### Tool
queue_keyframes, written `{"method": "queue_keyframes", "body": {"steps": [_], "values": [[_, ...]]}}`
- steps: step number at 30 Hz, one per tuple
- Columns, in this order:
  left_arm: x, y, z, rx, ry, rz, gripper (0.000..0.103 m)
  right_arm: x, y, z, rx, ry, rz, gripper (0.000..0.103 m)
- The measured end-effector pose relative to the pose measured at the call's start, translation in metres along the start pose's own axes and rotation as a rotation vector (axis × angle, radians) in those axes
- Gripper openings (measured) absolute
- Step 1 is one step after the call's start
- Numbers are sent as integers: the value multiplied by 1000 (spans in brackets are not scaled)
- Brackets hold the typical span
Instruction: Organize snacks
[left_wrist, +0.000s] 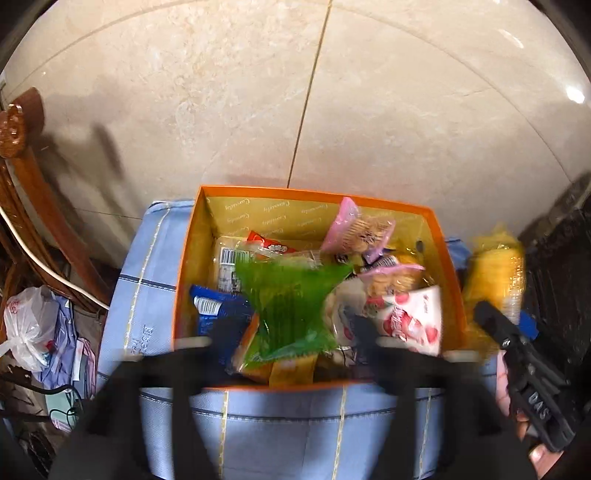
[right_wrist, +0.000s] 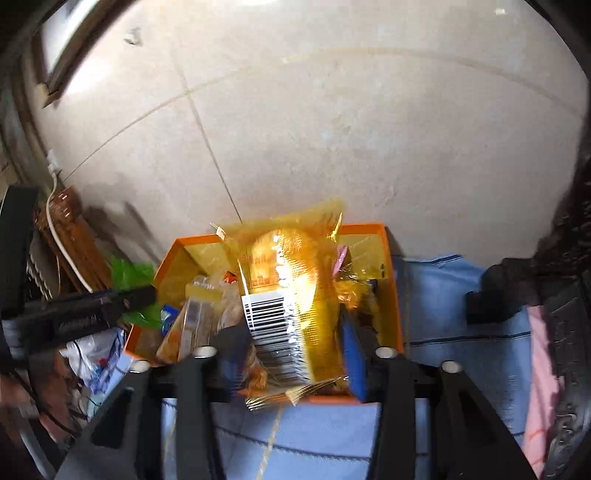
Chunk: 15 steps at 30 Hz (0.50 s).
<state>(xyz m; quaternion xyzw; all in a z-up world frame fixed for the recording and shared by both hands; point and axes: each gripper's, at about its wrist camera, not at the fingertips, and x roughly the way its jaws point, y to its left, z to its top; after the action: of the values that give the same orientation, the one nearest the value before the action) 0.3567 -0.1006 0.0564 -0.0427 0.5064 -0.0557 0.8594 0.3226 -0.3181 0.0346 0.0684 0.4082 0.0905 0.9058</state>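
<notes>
Progress: orange cardboard box (left_wrist: 314, 192) is already heaped with wrapped snacks, among them pink biscuit packs, a blue pack and a red-and-white strawberry pack. Two more are arriving over it.

My left gripper (left_wrist: 291, 332) is spread wide. The translucent green snack packet (left_wrist: 288, 295) sits loose between the fingers above the box middle, and I judge it is not pinched.

My right gripper (right_wrist: 291, 343) is also spread. The clear yellow packet with a barcode label (right_wrist: 291, 280) hangs between the fingers over the box, and I cannot see the pads pressing on it.

I see no loose snacks outside the box, so I judge the job nearly done.

Surface: pale blue checked cloth (left_wrist: 155, 266) under the box.

Room: beige glossy floor tiles (left_wrist: 221, 110) at 12 o'clock, a carved wooden chair (left_wrist: 33, 184) at 9, and a white plastic bag (left_wrist: 26, 325) at 8.
</notes>
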Motion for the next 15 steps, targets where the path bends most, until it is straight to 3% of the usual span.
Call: {"method": "queue_keyframes", "body": {"steps": [2,3,8,15], "values": [[3,-1,-1,-1,-3,83,99,4,2,0,22,-13,-78,86],[1,0,-4,4,-11,77,99,1,4,-3,16,-35,-74,87],[-2,6,-28,36,12,75,99,-8,13,-32,-70,-15,-84,89],[-33,5,-70,49,3,93,99,-37,12,-75,-26,21,-62,92]]}}
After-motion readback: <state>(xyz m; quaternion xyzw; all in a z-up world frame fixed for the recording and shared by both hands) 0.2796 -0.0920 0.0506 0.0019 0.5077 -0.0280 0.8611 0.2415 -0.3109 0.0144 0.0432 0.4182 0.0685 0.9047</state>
